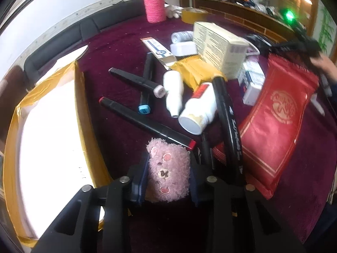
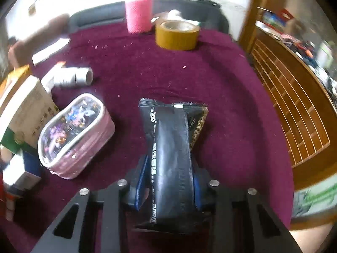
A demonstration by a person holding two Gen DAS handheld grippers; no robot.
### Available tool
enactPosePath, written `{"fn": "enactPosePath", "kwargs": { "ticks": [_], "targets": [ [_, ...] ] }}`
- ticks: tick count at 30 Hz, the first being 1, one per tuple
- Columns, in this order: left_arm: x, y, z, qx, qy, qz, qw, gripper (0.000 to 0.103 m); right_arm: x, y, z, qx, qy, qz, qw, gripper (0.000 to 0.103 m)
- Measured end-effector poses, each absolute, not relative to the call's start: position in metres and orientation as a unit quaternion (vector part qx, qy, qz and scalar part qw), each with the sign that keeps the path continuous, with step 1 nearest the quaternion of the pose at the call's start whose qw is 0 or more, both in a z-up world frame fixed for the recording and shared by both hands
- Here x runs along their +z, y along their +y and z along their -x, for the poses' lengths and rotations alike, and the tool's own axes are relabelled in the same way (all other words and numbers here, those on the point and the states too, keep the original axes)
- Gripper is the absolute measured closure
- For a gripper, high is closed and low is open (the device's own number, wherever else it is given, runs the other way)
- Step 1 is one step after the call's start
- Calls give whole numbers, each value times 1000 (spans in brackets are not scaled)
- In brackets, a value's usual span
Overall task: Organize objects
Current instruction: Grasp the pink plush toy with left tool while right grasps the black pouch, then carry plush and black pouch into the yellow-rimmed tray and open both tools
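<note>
A fuzzy pink plush roll (image 1: 167,171) with small bear faces stands between the fingers of my left gripper (image 1: 168,175), which is shut on it just above the maroon cloth. My right gripper (image 2: 169,175) is shut on a black foil snack packet (image 2: 173,154); the packet bulges out past the fingertips and is pinched at its middle. Loose items lie ahead of the left gripper: black markers (image 1: 147,124), two white bottles (image 1: 199,110), a yellow packet (image 1: 194,70), a cream carton (image 1: 220,46) and a red foil pouch (image 1: 278,124).
A cardboard box with a white bottom (image 1: 50,130) sits at the left. A pink knitted holder (image 2: 138,13) and a tape roll (image 2: 177,34) stand at the far edge. A pink pencil case (image 2: 75,135) lies left of the right gripper. Wooden furniture (image 2: 294,105) borders the right.
</note>
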State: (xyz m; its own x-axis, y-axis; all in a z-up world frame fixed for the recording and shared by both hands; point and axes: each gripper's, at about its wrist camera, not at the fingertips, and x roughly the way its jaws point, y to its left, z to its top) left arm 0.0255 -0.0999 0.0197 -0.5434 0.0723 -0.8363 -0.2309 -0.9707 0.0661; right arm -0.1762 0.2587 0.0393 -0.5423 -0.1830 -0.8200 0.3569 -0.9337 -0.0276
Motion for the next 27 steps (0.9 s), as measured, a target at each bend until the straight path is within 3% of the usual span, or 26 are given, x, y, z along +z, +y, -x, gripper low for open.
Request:
{"fn": "enactPosePath", "kwargs": {
  "ticks": [13,27],
  "targets": [
    [35,-119,-34,888,2,448,107,75,102,248,86,-895,-25,-390,216,64],
    [81,-168,-77,914,-75,382,117,75,124,110,42,-835,-9,-410,368,64]
  ]
}}
